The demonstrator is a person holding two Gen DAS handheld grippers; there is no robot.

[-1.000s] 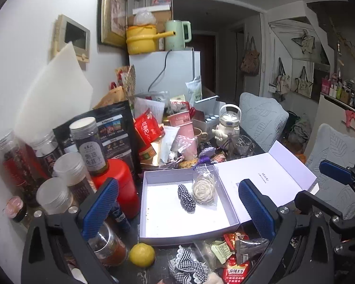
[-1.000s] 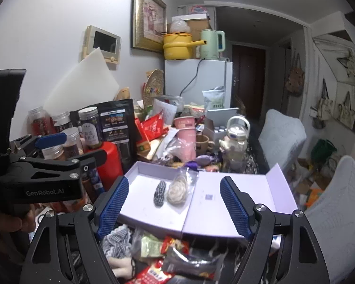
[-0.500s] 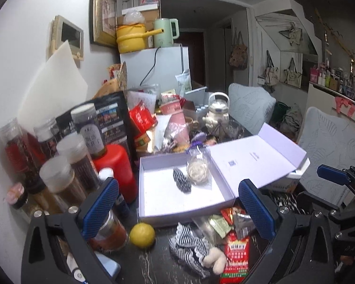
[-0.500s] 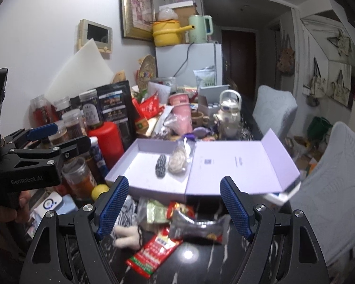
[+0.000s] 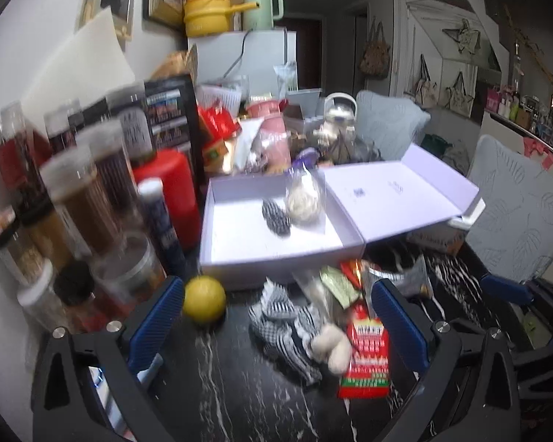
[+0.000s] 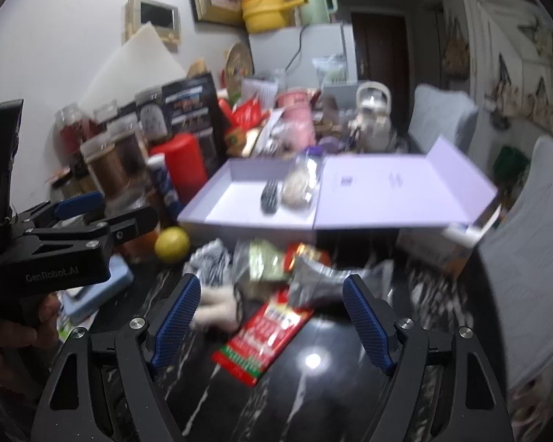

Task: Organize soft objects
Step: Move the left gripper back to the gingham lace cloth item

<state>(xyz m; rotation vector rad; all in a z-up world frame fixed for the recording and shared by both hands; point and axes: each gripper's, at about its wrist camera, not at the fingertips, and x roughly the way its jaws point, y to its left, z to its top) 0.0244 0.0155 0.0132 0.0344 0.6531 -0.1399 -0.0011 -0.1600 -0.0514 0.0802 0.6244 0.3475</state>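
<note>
Hovering over the dark marbled tabletop, both grippers are tilting downward with their blue-padded fingers spread wide and nothing between them. The left gripper is hanging above the checkered cloth toy, whose pale plush end is lying against a red snack packet. The right gripper is pointing at the same red packet and a grey foil pouch just behind it. In the right wrist view, a person's hand is gripping the left gripper's handle at the left edge.

Compared with a second ago, both grippers are sitting lower and nearer the table: the clutter at the front edge, then barely in view at the bottom, is now filling the space between the fingers, and the box is appearing higher in each view.

A lavender box is standing open behind the pile, its lid folded flat to the right. Inside it are lying a dark checkered soft piece and, touching it, a cream flower in clear wrap. A yellow lemon is resting just beside the box's front left corner, near the jars and a red canister.
</note>
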